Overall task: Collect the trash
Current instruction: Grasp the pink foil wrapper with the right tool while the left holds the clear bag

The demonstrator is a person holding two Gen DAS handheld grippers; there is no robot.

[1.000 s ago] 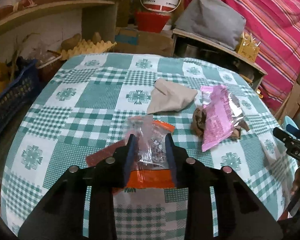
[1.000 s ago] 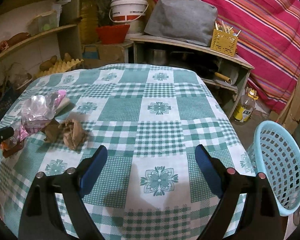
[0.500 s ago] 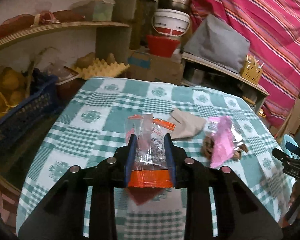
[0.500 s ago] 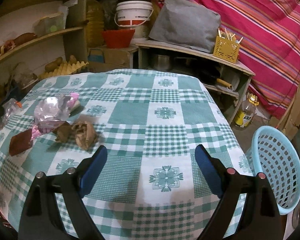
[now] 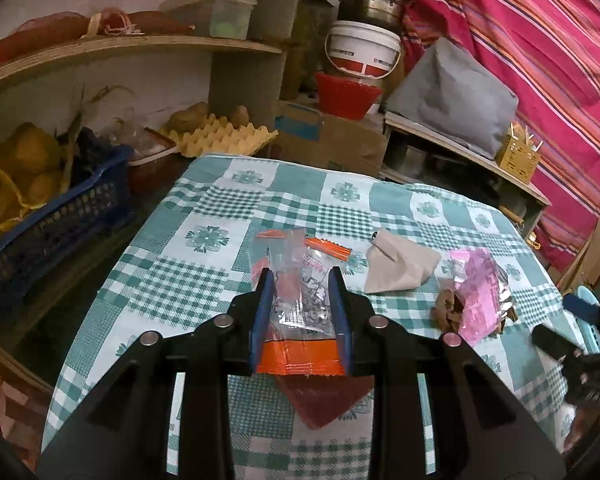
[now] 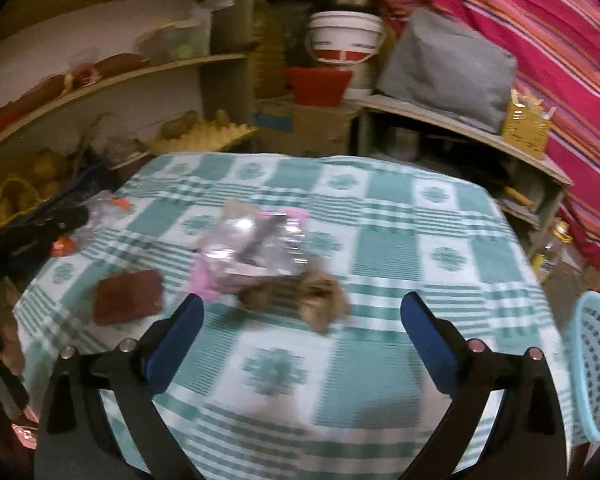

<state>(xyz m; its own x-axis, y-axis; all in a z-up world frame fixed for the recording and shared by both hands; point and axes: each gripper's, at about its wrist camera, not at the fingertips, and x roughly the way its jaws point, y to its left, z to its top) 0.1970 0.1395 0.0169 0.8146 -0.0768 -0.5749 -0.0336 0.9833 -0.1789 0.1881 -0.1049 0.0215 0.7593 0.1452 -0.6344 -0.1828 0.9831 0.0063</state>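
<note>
Already the left gripper (image 5: 300, 312) has its jaws clamped on a clear-and-orange wrapper (image 5: 300, 304), which stands up between the blue pads and is carried clear of the tabletop (image 5: 204, 280). The right gripper (image 6: 300, 340) has jaws that have just been opening and now stand wide, with nothing between them; it points toward the crumpled brown paper (image 6: 300, 300) lying just past its fingertips.

Touching that brown wad on its far side is a pink and silver foil packet (image 6: 252, 256), and a flat dark-red wrapper (image 6: 126, 296) lies apart to the left. A beige folded paper (image 5: 396, 268) rests farther back. The light-blue basket (image 6: 596, 368) sits off the tabletop's right edge, and looks like the place for the trash.

For the right hand's pickup, I would come down squarely over the brown wad so both pads straddle it, keeping the left pad off the foil packet so it is not dragged along or half-pinched. Crumpled paper should compress, so closing firmly is sensible. The right view is blurred, so slowing before closing would help. The left hand should keep its squeeze steady; the slick film could slip if the grasp eases.
</note>
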